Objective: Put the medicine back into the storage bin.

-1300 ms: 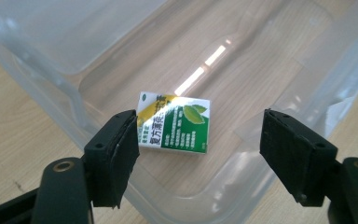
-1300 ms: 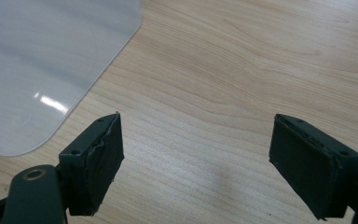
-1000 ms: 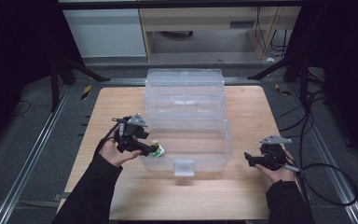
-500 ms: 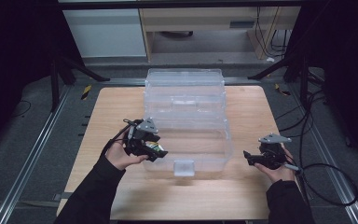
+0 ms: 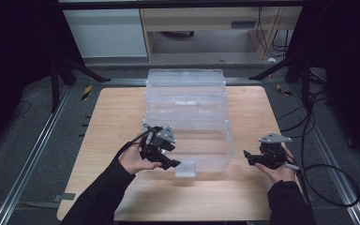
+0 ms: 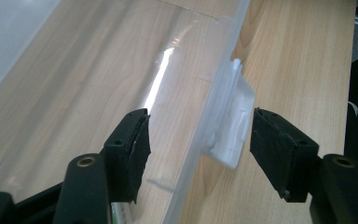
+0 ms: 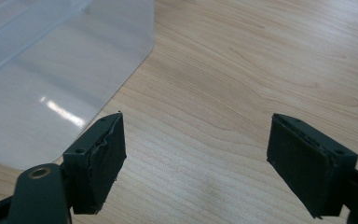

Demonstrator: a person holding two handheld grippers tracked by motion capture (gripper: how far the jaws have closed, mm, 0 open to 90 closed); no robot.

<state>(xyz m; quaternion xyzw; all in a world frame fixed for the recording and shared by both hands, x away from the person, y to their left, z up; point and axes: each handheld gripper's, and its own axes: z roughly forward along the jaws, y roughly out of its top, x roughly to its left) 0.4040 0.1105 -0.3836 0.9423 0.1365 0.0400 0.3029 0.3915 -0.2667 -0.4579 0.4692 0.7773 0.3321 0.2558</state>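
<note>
Now our left claw (image 5: 168, 161) sits at the front wall of the clear box (image 5: 201, 140), jaws spread, one inside the wall and one outside. In the left gripper view the white latch (image 6: 230, 122) stands between the pads, nearer the outer one, with nothing pinched yet. A second ago this claw was off to the left of the box with a small green-and-white thing at its tip; half a second ago it had swung in over the near corner. So the reach is over, and we judge the next step is to close on the latch or the wall there.

The box stands mid-bench (image 5: 112, 117), its lid (image 5: 185, 86) open behind it. A bit of green shows low in the left gripper view, inside the wall; we cannot tell what it is.

Our right claw (image 5: 249, 157) waits wide open, just off the box's right corner, where it was before. It holds nothing.
</note>
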